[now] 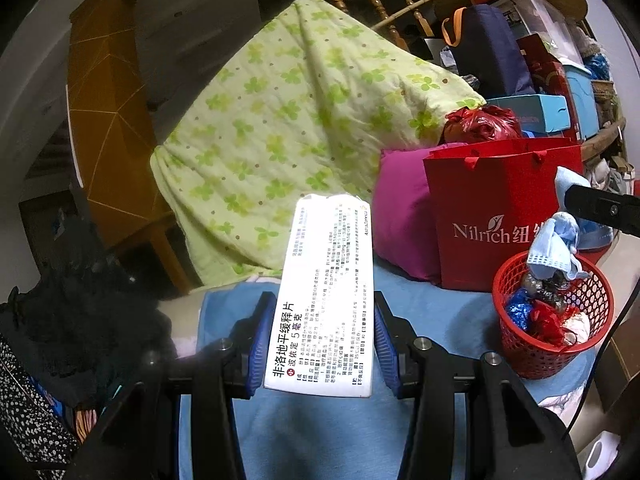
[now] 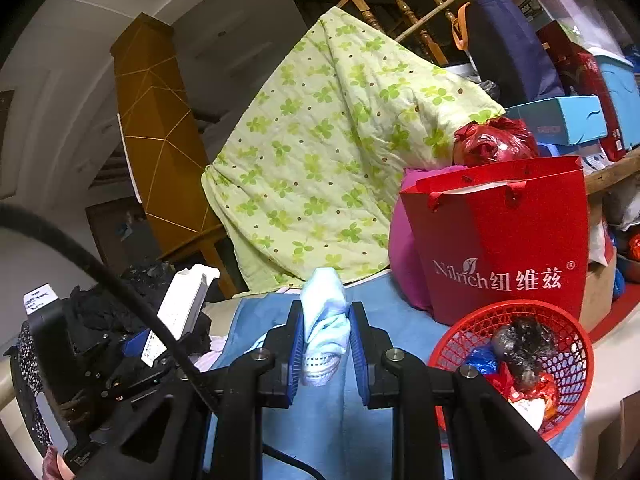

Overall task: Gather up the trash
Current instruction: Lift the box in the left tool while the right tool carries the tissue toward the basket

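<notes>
My left gripper is shut on a white medicine box with black Chinese print, held above the blue cloth; the box also shows in the right wrist view. My right gripper is shut on a crumpled light blue face mask. In the left wrist view the mask hangs over the red mesh basket. The basket holds crumpled red, blue and dark wrappers and stands to the right of both grippers.
A red Nilrich paper bag and a magenta cushion stand behind the basket. A green clover quilt drapes over a wooden railing. Black clothing lies left. Boxes and bags are stacked at the back right.
</notes>
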Demonstrator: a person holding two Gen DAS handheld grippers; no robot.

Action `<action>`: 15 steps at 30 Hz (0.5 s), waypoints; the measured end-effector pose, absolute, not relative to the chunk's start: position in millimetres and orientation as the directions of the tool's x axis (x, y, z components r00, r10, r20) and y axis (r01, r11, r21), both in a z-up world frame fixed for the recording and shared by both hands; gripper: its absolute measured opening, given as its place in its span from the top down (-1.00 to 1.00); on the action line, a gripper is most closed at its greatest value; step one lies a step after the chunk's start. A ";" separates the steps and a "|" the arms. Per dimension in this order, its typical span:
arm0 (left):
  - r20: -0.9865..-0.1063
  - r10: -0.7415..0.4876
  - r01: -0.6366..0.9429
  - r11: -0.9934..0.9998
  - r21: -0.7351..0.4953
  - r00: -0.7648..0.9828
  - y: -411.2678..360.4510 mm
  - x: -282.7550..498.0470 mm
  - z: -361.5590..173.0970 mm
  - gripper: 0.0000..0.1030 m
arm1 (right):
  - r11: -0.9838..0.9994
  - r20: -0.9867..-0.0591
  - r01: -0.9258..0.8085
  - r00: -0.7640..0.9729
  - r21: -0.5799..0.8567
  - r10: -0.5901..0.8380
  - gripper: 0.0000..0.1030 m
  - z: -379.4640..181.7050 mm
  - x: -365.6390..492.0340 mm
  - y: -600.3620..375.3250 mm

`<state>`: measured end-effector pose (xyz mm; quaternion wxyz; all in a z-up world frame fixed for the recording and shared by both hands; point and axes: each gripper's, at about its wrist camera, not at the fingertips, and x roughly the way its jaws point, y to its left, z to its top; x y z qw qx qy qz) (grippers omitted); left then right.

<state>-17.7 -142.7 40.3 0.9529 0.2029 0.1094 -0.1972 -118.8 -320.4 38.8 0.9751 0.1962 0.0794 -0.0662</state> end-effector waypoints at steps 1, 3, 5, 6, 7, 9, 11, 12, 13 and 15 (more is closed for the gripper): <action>-0.290 -0.334 0.423 0.838 0.344 0.897 -144.1 -18.0 40.3 0.06 | 0.913 -0.179 0.163 0.979 0.374 -0.101 0.55 38.7 -120.4 -321.7; -0.289 -0.337 0.427 0.833 0.351 0.896 -147.9 -20.4 40.2 0.06 | 0.911 -0.177 0.166 0.979 0.376 -0.105 0.55 38.4 -122.9 -324.8; -0.291 -0.343 0.434 0.829 0.352 0.893 -150.8 -22.1 40.2 0.06 | 0.910 -0.175 0.171 0.978 0.378 -0.112 0.55 37.9 -125.6 -327.6; -0.292 -0.346 0.436 0.827 0.354 0.892 -152.2 -23.2 40.0 0.06 | 0.909 -0.174 0.174 0.978 0.378 -0.114 0.55 37.8 -126.8 -328.9; -0.291 -0.346 0.436 0.826 0.356 0.892 -153.3 -24.1 39.9 0.06 | 0.908 -0.174 0.176 0.978 0.380 -0.117 0.55 37.7 -128.1 -330.6; -0.289 -0.349 0.439 0.822 0.362 0.892 -156.2 -26.0 40.0 0.06 | 0.906 -0.171 0.183 0.977 0.383 -0.125 0.55 37.4 -131.4 -333.4; -0.291 -0.355 0.446 0.818 0.364 0.888 -159.4 -28.1 39.7 0.06 | 0.903 -0.169 0.186 0.977 0.387 -0.129 0.55 37.0 -134.4 -336.8; -0.291 -0.355 0.446 0.816 0.367 0.888 -162.1 -28.8 39.9 0.06 | 0.902 -0.169 0.189 0.977 0.389 -0.132 0.55 36.8 -135.7 -338.2; -0.290 -0.357 0.448 0.813 0.371 0.888 -164.0 -30.3 39.7 0.06 | 0.900 -0.167 0.192 0.977 0.391 -0.136 0.55 36.5 -137.7 -339.8; -0.291 -0.362 0.454 0.809 0.374 0.885 -167.4 -32.2 39.4 0.06 | 0.897 -0.165 0.199 0.976 0.396 -0.143 0.55 35.9 -140.8 -343.8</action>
